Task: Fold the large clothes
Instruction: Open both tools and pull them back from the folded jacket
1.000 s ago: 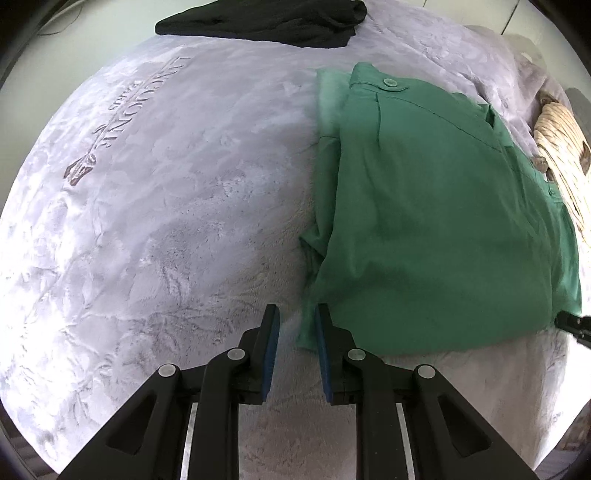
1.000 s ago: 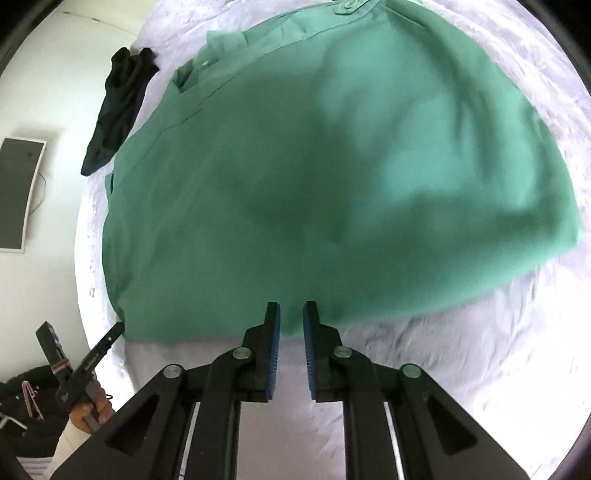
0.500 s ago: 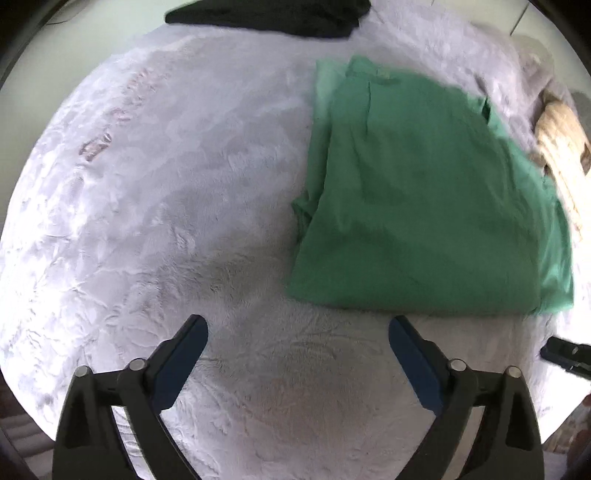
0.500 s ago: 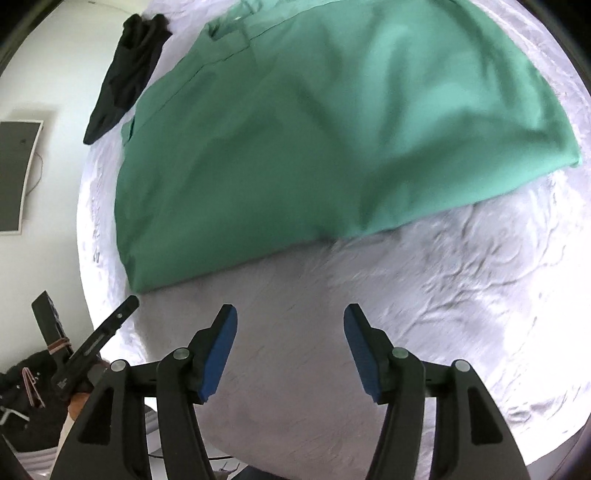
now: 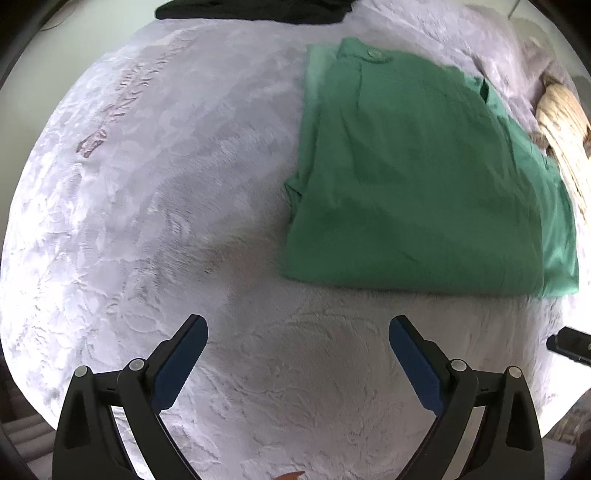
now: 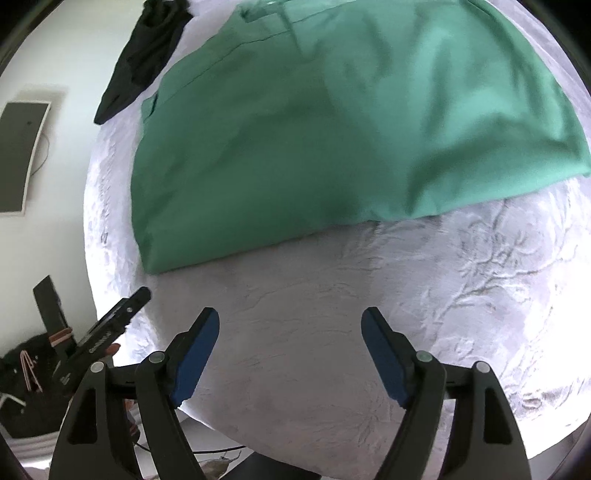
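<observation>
Both sets of fingers, pinched nearly shut at the near hem of the green garment a second ago, now stand spread wide and drawn back from it, holding nothing. My left gripper (image 5: 297,347) hovers over bare blanket, its blue pads (image 5: 181,363) well apart, with the garment's near edge beyond the fingertips and clear of them. My right gripper (image 6: 290,343) is likewise released, its blue pads (image 6: 384,356) parted, and the folded hem lies ahead of them without contact.

The green garment (image 5: 417,177) lies flat on the bed, folded into a roughly rectangular stack. In the left wrist view it sits to the right of centre; a button tab shows at its far end, and a lighter green layer protrudes along the left side and at the near right corner. In the right wrist view the same garment (image 6: 332,122) fills the upper half of the frame, its near fold running at a slant from lower left to upper right. Motion blur softens the fabric detail in both views.

The bed is covered by a pale lilac embossed blanket (image 5: 147,206) with stitched lettering toward the far left; the lettering is too blurred to read. A black garment (image 5: 251,9) lies at the far edge of the bed, apart from the green one. A woven straw item (image 5: 565,122) rests at the right edge, just beside the green garment's far right side. My left gripper's fingers (image 6: 110,325) show at the lower left of the right wrist view, off the bed's edge.
</observation>
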A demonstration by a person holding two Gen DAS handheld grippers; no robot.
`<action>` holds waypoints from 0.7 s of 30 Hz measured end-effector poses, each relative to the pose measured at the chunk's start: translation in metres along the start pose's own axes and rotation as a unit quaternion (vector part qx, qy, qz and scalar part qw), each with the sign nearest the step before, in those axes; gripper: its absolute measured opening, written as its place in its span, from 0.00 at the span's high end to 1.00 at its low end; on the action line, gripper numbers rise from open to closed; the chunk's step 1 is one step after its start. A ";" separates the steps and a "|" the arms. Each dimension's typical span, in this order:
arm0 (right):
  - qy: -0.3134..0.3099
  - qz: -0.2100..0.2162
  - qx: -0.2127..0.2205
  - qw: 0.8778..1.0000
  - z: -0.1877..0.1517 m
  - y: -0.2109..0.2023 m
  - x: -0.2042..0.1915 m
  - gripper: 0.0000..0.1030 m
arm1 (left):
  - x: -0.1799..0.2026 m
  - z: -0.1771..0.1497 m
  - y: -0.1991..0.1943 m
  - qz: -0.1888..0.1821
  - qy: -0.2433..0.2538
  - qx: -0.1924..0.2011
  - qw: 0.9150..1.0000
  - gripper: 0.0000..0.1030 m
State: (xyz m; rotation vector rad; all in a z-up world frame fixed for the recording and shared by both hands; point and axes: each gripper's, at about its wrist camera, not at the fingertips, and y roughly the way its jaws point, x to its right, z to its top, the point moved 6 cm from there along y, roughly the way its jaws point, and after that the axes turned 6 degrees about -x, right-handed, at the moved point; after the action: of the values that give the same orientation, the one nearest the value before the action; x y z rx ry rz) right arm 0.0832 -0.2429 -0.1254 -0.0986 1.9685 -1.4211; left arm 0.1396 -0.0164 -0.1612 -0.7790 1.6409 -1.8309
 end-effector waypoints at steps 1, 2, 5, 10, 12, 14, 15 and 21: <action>-0.002 0.001 -0.001 1.000 0.000 0.002 -0.002 0.11 | 0.005 0.002 0.003 0.000 0.003 -0.003 1.000 0.04; -0.003 0.001 0.001 1.000 0.000 0.003 -0.003 0.11 | 0.007 0.002 0.006 -0.001 0.007 -0.007 1.000 0.04; -0.004 0.008 0.002 1.000 -0.001 0.005 -0.004 0.00 | 0.005 0.001 0.009 0.010 0.005 -0.010 1.000 0.04; -0.006 0.015 -0.017 1.000 -0.005 0.015 -0.007 0.00 | -0.002 0.005 0.016 0.023 -0.009 -0.020 0.999 0.04; -0.004 0.018 -0.028 0.999 -0.007 0.020 -0.008 0.00 | -0.005 0.005 0.018 0.018 -0.012 -0.026 0.999 0.04; -0.001 0.020 -0.036 0.999 -0.008 0.024 -0.008 0.00 | -0.008 0.007 0.018 0.014 -0.015 -0.025 0.999 0.04; 0.001 0.021 -0.039 0.999 -0.008 0.026 -0.008 0.00 | -0.008 0.007 0.018 0.009 -0.016 -0.025 1.000 0.04; 0.007 0.027 -0.048 0.998 -0.009 0.031 -0.010 0.00 | -0.013 0.010 0.014 0.002 -0.024 -0.018 1.000 0.04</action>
State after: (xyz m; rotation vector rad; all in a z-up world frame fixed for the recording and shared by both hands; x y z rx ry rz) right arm 0.0955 -0.2194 -0.1458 -0.0776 2.0355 -1.2966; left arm 0.1563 -0.0149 -0.1753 -0.8282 1.6480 -1.7706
